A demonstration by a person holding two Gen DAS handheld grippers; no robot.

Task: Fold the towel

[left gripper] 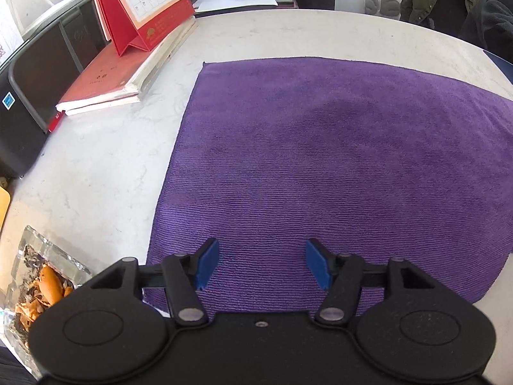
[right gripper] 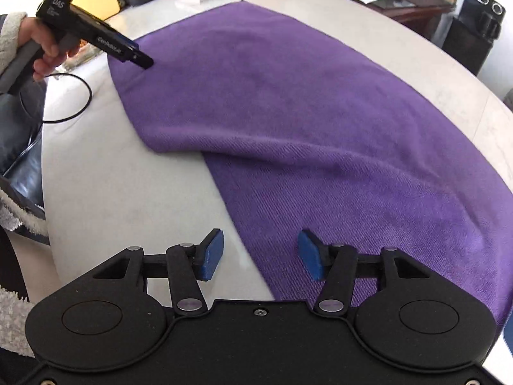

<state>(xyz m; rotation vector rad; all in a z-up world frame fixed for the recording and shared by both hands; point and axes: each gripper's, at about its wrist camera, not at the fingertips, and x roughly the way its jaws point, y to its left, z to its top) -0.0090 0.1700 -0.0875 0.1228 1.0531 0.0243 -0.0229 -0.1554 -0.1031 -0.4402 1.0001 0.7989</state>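
From the left wrist view, the purple towel (left gripper: 320,166) lies spread on the white tabletop (left gripper: 105,166), and the left claw (left gripper: 262,264) hovers over its near edge, fingers apart and empty. From the right wrist view, the right claw (right gripper: 260,255) gapes wide, straddling the towel's edge, where one corner is folded over.

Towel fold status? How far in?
Done: the towel lies spread on the table, with one fold along its near edge in the right wrist view. In hand: nothing; left gripper and right gripper hover open. Left: grasp and fold.
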